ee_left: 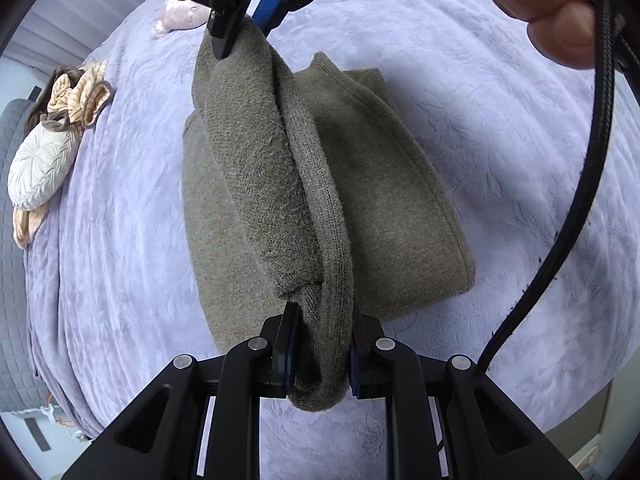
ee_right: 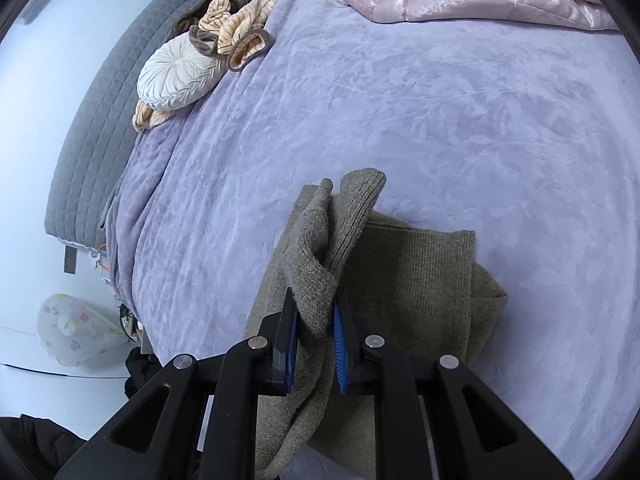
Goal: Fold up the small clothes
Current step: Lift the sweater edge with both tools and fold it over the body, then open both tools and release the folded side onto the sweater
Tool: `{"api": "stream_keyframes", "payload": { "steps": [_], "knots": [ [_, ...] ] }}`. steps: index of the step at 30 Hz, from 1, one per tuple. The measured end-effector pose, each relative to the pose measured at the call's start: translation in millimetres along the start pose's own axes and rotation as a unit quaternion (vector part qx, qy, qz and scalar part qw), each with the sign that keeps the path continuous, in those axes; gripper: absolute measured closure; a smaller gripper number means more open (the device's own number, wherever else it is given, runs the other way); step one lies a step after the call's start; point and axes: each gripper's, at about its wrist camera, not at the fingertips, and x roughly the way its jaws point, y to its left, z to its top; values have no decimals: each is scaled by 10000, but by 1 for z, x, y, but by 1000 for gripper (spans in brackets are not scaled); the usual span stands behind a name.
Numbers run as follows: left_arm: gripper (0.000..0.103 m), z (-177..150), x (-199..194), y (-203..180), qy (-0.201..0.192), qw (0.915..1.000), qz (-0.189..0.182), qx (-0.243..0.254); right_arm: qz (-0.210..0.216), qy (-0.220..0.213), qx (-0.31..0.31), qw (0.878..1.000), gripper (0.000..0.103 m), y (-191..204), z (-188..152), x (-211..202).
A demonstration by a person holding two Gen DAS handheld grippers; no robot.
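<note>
- left gripper at the bottom, both fingers pinching a bunched fold of the olive knit
- right gripper comes in from the top and has the far end of that same fold clamped, so the fold hangs between the two
- rest of the knit lies flat on the lavender blanket underneath
- a hand top right, with a black cable curving down the right side
- off to the left: a white round cushion and striped peach cloth touching it
- pink fabric at the far top
</note>
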Motion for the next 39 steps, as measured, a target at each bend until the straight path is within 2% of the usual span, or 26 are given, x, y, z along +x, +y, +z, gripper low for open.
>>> {"api": "stream_keyframes", "payload": {
  "steps": [8,13,19,24,26,30,34,38,39],
  "knots": [
    [83,9,21,-16,186,9997,114,111,226,-141,292,9992,86,-35,-11,3],
    [83,11,24,-28,128,9993,199,279,332,-244,289,9987,86,-46,-15,0],
    [83,14,48,-44,391,9980,207,441,311,-156,593,9976,86,-78,-24,12],
    [83,19,34,-52,125,9979,205,604,505,-420,546,9963,86,-84,-24,-4],
    [83,22,36,-56,134,9974,220,667,399,-355,571,9969,86,-91,-25,-1],
    [83,21,62,-62,422,9954,277,811,175,-165,739,9970,90,-111,-31,17],
    [82,21,70,-67,357,9944,354,930,178,-247,1099,9935,93,-136,-37,22],
    [81,18,71,-75,288,9934,505,988,6,-160,945,9954,89,-131,-38,19],
    [74,16,69,-74,261,9935,500,985,-70,-155,901,9958,89,-129,-38,15]
  ]
}}
